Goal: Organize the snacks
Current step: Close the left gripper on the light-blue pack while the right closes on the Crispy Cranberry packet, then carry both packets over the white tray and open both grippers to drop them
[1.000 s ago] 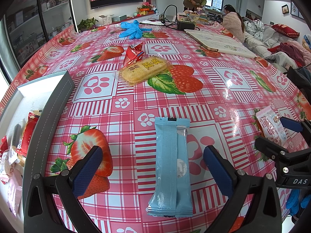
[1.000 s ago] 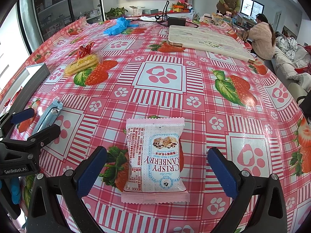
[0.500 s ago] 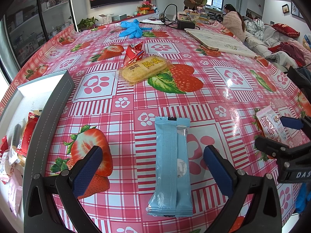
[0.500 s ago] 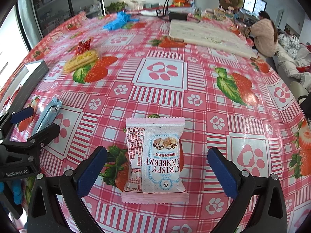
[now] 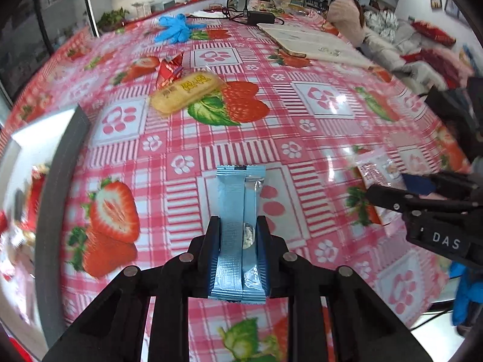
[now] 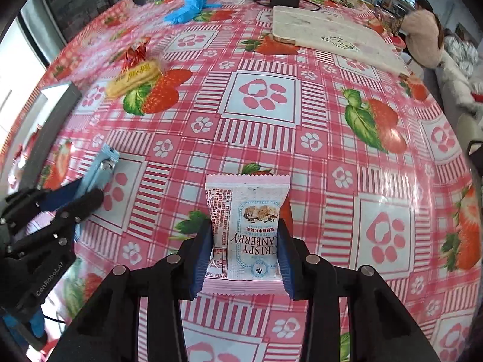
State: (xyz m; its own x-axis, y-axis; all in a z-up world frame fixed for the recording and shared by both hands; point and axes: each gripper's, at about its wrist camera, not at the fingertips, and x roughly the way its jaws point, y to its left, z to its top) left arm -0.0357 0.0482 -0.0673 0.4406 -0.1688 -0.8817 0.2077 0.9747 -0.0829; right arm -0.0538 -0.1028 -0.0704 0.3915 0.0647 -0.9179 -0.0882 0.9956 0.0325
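Note:
My left gripper is shut on a long light-blue snack packet, which points away from me over the strawberry tablecloth. My right gripper is shut on a white and pink "Crispy Cranberry" packet. Each gripper shows in the other's view: the right one at the right edge, the left one at the left with the blue packet. A yellow cracker packet and a red wrapped snack lie farther back. A grey-walled storage box with several snacks stands at the left.
Blue gloves, a white board and a black power adapter with cables lie at the far end of the table. People are beyond the far right edge. The box also shows in the right wrist view.
Both grippers have closed from wide open: the left onto the blue packet, the right onto the cranberry packet. Both views have shifted a little.

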